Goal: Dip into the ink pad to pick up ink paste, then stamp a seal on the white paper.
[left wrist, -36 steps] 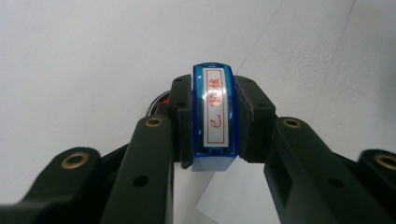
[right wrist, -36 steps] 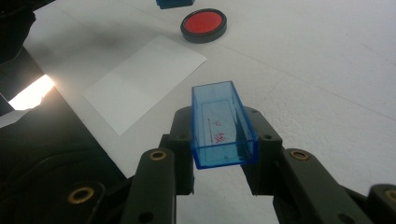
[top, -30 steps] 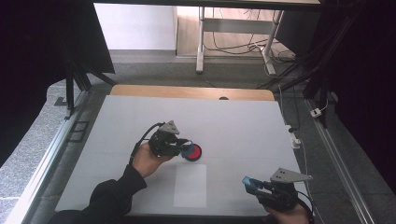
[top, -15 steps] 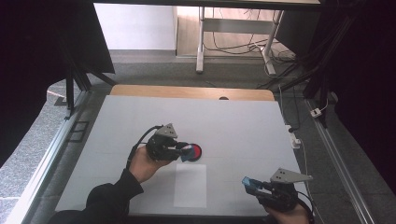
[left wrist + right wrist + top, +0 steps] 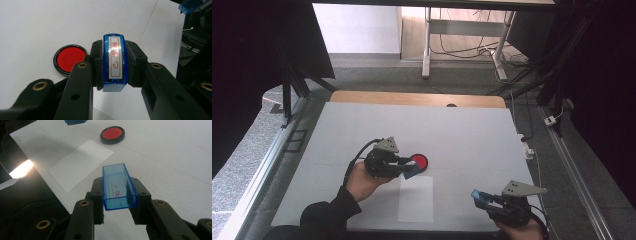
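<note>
My left gripper [image 5: 408,169] is shut on a blue stamp [image 5: 412,173], held just off the near side of the round red ink pad [image 5: 419,161]. In the left gripper view the stamp [image 5: 114,62] shows its white face with red characters, the jaws clamping its two long sides, and the ink pad [image 5: 70,58] lies beyond on the left. My right gripper [image 5: 479,197], near the table's front right, is shut on a clear blue cap [image 5: 118,187] with its hollow side up. A white paper sheet [image 5: 416,199] lies flat between the two hands.
The white table [image 5: 472,135] ends in a wooden strip [image 5: 412,98] at the back. A power strip and cables [image 5: 527,147] lie by the right edge. In the right gripper view the paper [image 5: 80,163] lies on the near side of the ink pad [image 5: 112,133].
My left gripper has drawn the stamp back off the ink pad toward the person and the paper. The right gripper has kept still with the cap.
</note>
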Available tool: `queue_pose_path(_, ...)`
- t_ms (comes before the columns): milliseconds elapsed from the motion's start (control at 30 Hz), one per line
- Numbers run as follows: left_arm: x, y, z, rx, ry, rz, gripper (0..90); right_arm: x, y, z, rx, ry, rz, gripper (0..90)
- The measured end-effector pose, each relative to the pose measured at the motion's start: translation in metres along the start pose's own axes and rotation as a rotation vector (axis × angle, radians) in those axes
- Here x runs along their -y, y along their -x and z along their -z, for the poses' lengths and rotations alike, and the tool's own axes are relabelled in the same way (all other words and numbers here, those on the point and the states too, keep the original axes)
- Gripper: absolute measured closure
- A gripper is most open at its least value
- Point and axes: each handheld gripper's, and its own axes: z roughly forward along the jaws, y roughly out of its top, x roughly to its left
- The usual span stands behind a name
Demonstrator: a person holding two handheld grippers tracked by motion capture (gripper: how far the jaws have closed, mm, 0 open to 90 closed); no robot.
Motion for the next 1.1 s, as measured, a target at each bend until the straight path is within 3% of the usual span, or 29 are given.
queue_pose_path(600, 0.008, 0.007, -0.002, 0.004, 0.008, 0.000, 70.5, 0.000, 0.000, -0.001, -0.001, -0.010, 0.001, 67.8)
queue_pose_path(1100, 0.016, 0.009, -0.015, 0.004, -0.007, -0.004, 70.5, 0.000, 0.000, -0.002, -0.008, -0.012, 0.001, 67.8)
